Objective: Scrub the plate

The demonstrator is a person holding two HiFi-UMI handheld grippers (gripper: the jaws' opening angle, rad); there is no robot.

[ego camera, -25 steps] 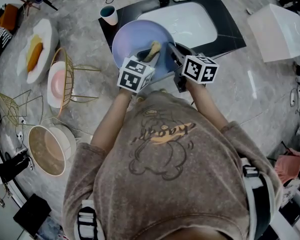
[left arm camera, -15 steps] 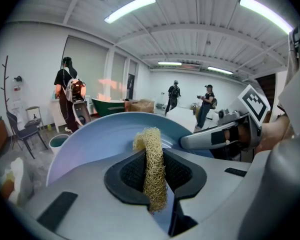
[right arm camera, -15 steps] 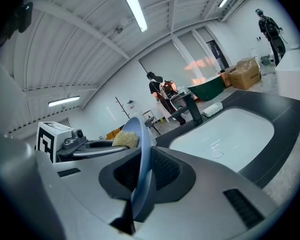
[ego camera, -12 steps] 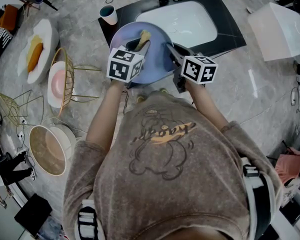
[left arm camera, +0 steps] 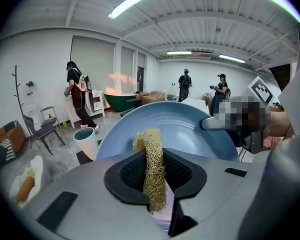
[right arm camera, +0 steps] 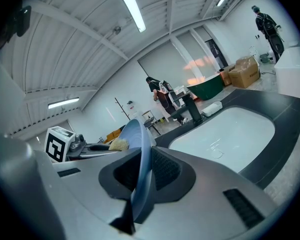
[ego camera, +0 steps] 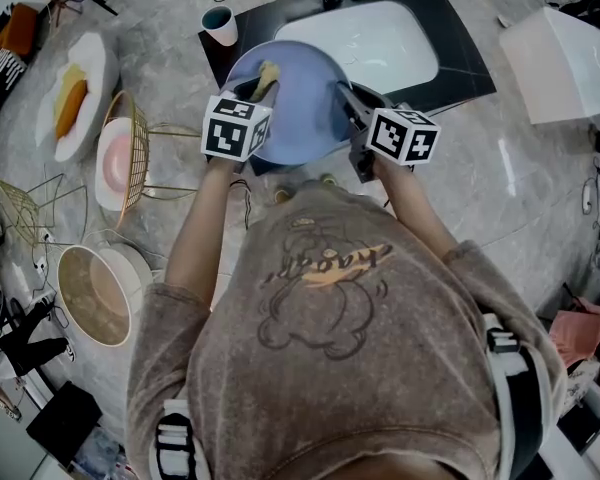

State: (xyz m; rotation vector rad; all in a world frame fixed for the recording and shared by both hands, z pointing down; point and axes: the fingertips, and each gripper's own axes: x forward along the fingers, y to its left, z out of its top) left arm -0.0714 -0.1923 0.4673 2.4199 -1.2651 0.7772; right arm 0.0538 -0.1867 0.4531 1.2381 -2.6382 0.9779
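**Marble counter, plate tilted in front of the sink: scrubbing the far-left rim**

Grey marble runs all round me, with the white sink [ego camera: 380,43] in its dark surround at 12 o'clock and a small cup [ego camera: 219,25] at 11 o'clock beyond my hands. The blue plate [ego camera: 300,108] is off the counter, tilted up in front of the sink's near edge.

My right gripper [ego camera: 344,100] is clamped on the plate's rim at about its 3 o'clock edge. In the right gripper view the rim runs edge-on between the two pads, and they press it from both sides. My left gripper [ego camera: 254,84] is clenched on a strip of loofah scrubber [left arm camera: 153,171]. The strip stands up between the jaws and its free end curls over onto the plate's face, near 10 o'clock of the plate, where it looks to be touching.

To do this step well, I judge that the right hand should act purely as a vice and hold its place while the left does all the travelling. The loofah is floppy and sticks out past my jaws, so I would lay its curled end flat against the plate rather than poke with the tip. Then I would sweep in overlapping arcs from the rim toward the centre. Pressure should be modest. The plate is pinched at one edge only, and a hard push on the far side could lever it round in the right jaws.
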